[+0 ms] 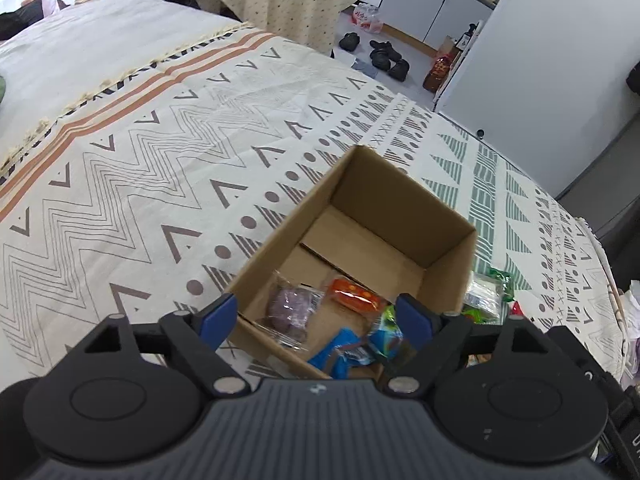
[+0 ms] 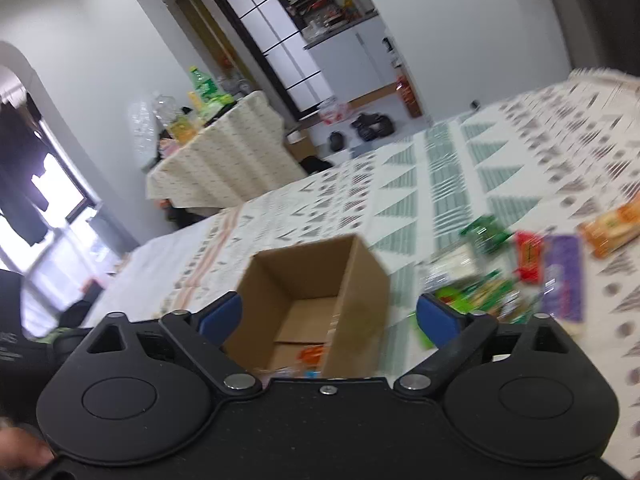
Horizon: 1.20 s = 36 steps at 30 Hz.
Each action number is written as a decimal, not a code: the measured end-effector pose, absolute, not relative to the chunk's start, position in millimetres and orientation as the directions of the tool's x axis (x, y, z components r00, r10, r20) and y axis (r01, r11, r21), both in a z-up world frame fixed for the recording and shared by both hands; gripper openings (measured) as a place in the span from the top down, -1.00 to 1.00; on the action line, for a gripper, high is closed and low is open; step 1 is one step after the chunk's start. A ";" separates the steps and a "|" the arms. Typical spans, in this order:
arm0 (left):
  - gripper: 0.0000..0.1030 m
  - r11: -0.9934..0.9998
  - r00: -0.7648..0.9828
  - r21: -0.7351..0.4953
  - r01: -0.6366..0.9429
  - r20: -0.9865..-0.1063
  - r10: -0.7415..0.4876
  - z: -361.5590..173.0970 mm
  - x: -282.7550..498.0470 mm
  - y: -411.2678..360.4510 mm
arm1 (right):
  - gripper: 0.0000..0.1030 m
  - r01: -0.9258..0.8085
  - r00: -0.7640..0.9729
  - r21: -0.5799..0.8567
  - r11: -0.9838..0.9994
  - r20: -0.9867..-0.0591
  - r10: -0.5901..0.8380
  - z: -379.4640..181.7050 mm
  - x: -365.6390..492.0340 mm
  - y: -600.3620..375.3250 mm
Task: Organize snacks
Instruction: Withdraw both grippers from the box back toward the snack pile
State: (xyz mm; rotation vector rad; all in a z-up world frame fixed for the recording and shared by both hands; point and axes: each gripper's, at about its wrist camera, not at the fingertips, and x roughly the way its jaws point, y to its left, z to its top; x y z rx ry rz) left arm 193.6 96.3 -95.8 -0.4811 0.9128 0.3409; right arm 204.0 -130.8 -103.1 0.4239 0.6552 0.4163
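Observation:
An open cardboard box stands on the patterned bedspread. Inside lie a purple snack pack, an orange pack, a blue pack and a green-blue pack. My left gripper is open and empty, just above the box's near end. In the blurred right wrist view the box sits straight ahead, and my right gripper is open and empty above it. Loose snacks lie right of the box: green packs, a red pack, a purple pack, an orange pack.
More green snack packs lie right of the box in the left wrist view. The bed edge runs along the far right. Beyond it are floor with black shoes, white cabinets, and a cloth-covered table with bottles.

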 end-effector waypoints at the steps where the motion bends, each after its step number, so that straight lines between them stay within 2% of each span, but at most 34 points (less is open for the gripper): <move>1: -0.76 0.842 0.574 -0.252 -0.477 -0.815 0.082 -94.5 192.1 93.0 | -0.90 -0.232 0.725 0.474 0.850 -0.498 0.475 -100.7 202.6 -132.7; 5: -0.80 0.838 0.593 -0.281 -0.469 -0.802 0.063 -88.3 188.4 79.9 | -1.00 -0.245 0.734 0.409 0.879 -0.514 0.444 -92.5 198.7 -142.7; 9: -1.00 0.838 0.612 -0.298 -0.457 -0.789 0.054 -81.0 185.7 67.0 | -1.00 -0.251 0.746 0.371 0.894 -0.514 0.423 -88.2 194.8 -154.8; 15: -1.00 0.863 0.633 -0.289 -0.414 -0.773 0.045 -77.8 186.3 40.5 | -1.00 -0.254 0.747 0.420 0.871 -0.487 0.453 -80.9 193.2 -190.5; 26: -1.00 0.895 0.639 -0.277 -0.349 -0.769 0.011 -74.6 195.4 -10.8 | -1.00 -0.239 0.761 0.303 0.923 -0.531 0.372 -81.3 193.4 -237.9; 32: -1.00 0.925 0.608 -0.221 -0.310 -0.794 0.014 -78.2 202.8 -37.3 | -1.00 -0.232 0.754 0.318 0.919 -0.538 0.377 -92.6 193.9 -264.3; 36: -0.99 0.931 0.597 -0.198 -0.305 -0.802 0.025 -83.5 207.9 -49.7 | -1.00 -0.168 0.760 0.284 0.944 -0.573 0.308 -106.5 196.9 -277.1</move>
